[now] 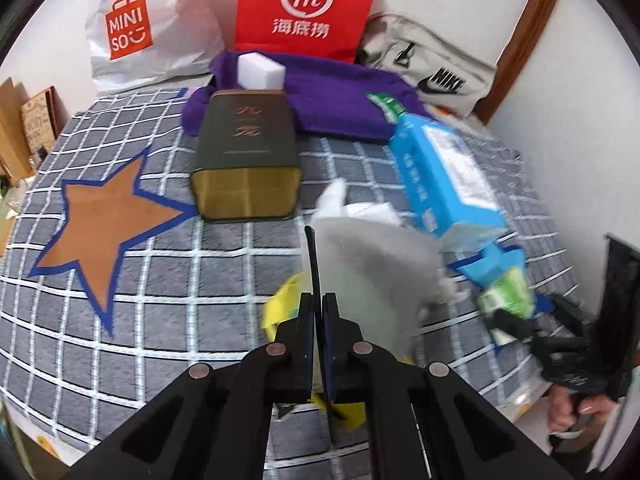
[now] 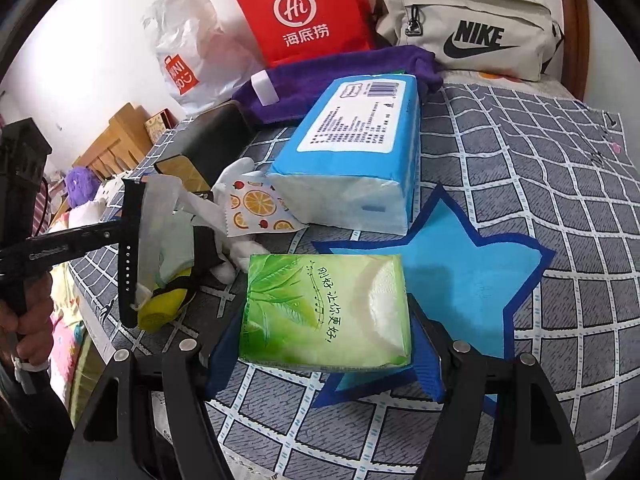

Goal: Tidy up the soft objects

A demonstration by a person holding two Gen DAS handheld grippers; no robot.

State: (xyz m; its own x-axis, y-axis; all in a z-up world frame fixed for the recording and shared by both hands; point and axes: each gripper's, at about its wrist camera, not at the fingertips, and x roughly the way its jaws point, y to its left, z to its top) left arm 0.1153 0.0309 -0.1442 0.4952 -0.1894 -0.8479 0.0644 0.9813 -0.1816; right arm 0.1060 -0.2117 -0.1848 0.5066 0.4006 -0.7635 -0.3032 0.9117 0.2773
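Note:
My left gripper (image 1: 318,304) is shut on a grey and yellow soft thing (image 1: 372,264), which bulges to the right of its fingers. In the right wrist view the same gripper (image 2: 206,252) holds that bundle (image 2: 164,240) at the bed's left edge. My right gripper (image 2: 326,360) is shut on a green tissue pack (image 2: 328,312), its blue pads pressing both sides. It hangs above a blue star patch (image 2: 460,280). From the left wrist, that pack (image 1: 508,296) shows at the right. A large blue tissue pack (image 2: 352,152) lies behind it.
A fruit-print white cloth (image 2: 256,204) lies by the blue pack. A dark tin box (image 1: 248,152), a purple towel (image 1: 340,100) and a white sponge block (image 1: 260,72) sit further back. White (image 1: 148,28), red (image 1: 308,4) and Nike (image 1: 436,68) bags line the wall. An orange star (image 1: 108,224) marks the checked bedspread.

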